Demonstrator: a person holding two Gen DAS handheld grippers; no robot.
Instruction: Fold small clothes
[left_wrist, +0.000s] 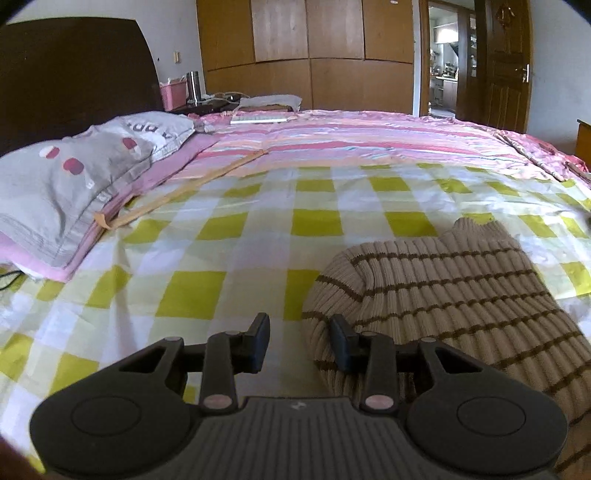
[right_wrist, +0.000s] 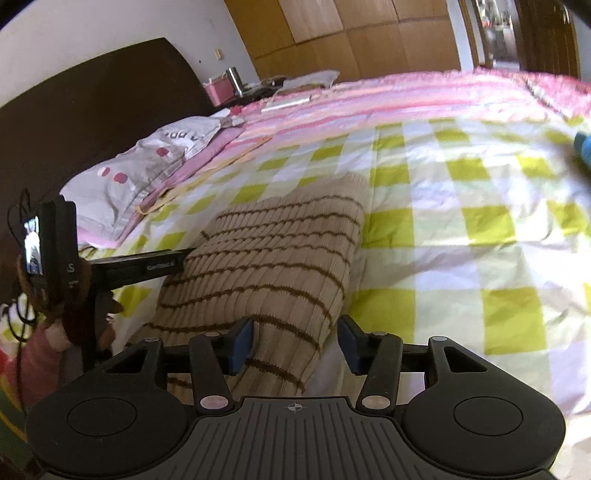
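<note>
A beige ribbed sweater with thin brown stripes (left_wrist: 443, 295) lies folded on the green-and-white checked bedspread (left_wrist: 221, 240). My left gripper (left_wrist: 300, 341) is open at the sweater's left edge, its right finger against the fabric, its left finger over the bedspread. In the right wrist view the same sweater (right_wrist: 273, 258) runs away from the camera. My right gripper (right_wrist: 295, 343) is open with the sweater's near right corner between its fingers. The left gripper's body (right_wrist: 140, 267) shows at the sweater's left side.
A grey pillow (left_wrist: 74, 184) lies on the left by the dark headboard (left_wrist: 74, 74). A pink striped quilt (left_wrist: 351, 136) covers the far bed. A nightstand with a pink box (left_wrist: 173, 94) stands behind. A blue object (right_wrist: 583, 149) lies at the right edge.
</note>
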